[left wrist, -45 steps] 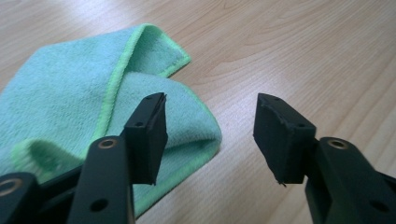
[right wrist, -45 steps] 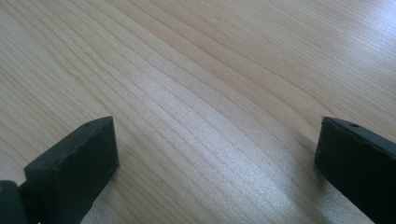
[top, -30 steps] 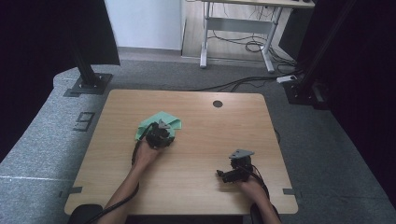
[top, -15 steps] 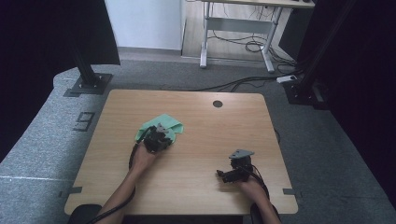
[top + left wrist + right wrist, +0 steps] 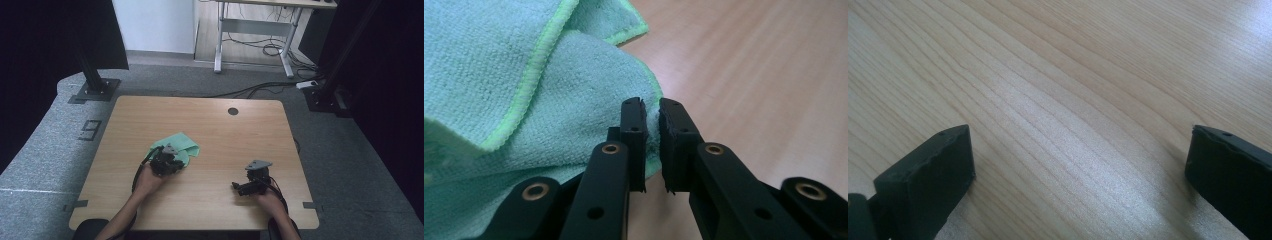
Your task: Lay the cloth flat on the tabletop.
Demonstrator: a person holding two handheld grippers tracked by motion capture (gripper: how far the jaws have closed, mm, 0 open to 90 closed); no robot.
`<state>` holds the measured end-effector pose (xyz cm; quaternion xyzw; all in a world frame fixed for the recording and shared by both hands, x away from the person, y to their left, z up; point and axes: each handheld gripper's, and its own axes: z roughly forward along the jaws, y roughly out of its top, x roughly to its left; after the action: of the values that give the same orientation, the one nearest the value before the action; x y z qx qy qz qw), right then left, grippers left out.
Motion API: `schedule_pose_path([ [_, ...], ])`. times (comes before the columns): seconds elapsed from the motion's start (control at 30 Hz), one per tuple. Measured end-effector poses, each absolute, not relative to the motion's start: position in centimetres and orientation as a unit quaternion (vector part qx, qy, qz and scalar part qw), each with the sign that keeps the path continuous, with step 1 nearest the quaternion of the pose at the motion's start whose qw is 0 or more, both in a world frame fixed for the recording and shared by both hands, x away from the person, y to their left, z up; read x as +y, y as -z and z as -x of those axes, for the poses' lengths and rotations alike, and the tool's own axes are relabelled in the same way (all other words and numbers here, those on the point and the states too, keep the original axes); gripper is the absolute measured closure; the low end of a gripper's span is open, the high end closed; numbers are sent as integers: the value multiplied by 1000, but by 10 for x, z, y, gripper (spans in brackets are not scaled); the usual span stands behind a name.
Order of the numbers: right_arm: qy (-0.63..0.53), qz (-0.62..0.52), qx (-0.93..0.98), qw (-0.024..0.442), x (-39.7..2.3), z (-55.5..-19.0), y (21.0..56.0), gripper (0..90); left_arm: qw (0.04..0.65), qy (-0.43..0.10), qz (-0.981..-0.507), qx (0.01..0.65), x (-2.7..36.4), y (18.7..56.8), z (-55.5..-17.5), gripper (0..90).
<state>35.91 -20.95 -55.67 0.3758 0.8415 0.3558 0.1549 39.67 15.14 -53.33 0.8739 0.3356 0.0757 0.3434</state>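
Note:
A light green microfibre cloth (image 5: 179,144) lies rumpled on the wooden table (image 5: 225,130), left of centre. My left gripper (image 5: 175,158) is at the cloth's near edge. Its jaws have just been closing and now pinch a fold of the cloth (image 5: 499,75) between the pads of the left gripper (image 5: 651,107). My right gripper (image 5: 237,188) rests low over bare wood near the front right, well apart from the cloth. In its own view the right gripper (image 5: 1080,150) stands wide open with nothing between its jaws.
A round cable hole (image 5: 233,111) sits near the table's far edge. Black stand bases (image 5: 94,91) are on the grey carpet at the back left and right. A desk frame and cables (image 5: 260,47) lie beyond the table.
My left gripper has closed on the cloth and moved toward the near edge, dragging the cloth with it. The right gripper has stayed put.

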Motion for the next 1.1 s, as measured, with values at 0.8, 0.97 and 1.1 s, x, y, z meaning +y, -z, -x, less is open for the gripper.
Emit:
schedule_pose_path([
  [0.8,-369,-374,840,137,-187,-379,549,50,354,-99,-871,326,162,533,-353,496],
  [0.97,-369,-363,846,130,-164,-395,543,50,346,-116,-871,329,159,536,-352,406],
  [1.1,-371,-350,850,129,-141,-407,539,50,341,-123,-873,327,158,539,-351,366],
])
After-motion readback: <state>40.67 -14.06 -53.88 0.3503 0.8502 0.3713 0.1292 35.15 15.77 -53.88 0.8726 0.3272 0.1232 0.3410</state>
